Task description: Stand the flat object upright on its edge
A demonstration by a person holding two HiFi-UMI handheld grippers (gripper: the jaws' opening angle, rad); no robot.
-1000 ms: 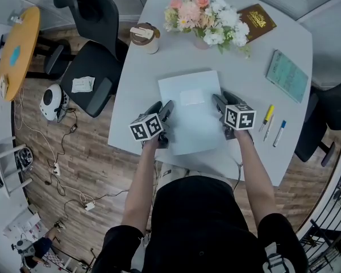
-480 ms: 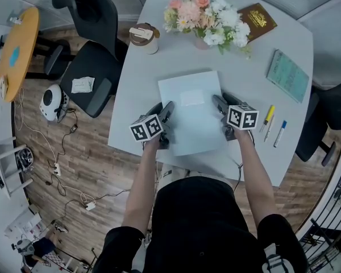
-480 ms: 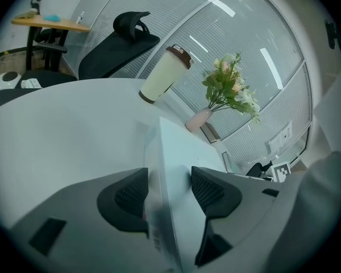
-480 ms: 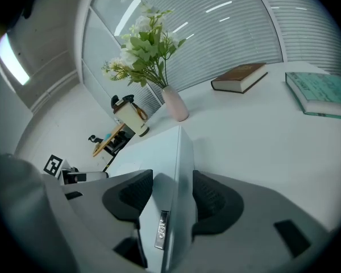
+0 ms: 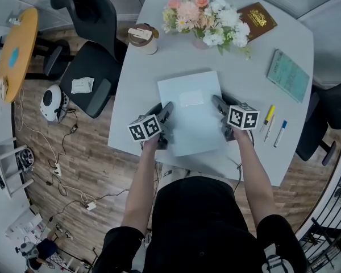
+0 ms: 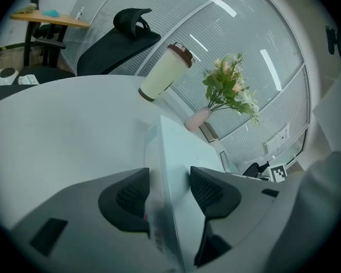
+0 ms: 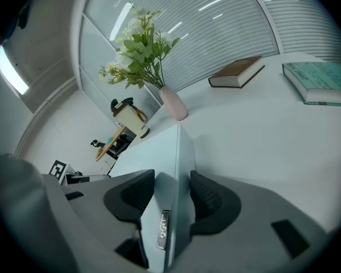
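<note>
Both sides of the pale-blue case are clamped. Your left gripper is closed on its left edge. Your right gripper is on its right edge, where the jaws have just been closing onto it. The case lies face up near the front of the table, not yet on edge. Flowers and a lidded cup stand beyond it.
</note>
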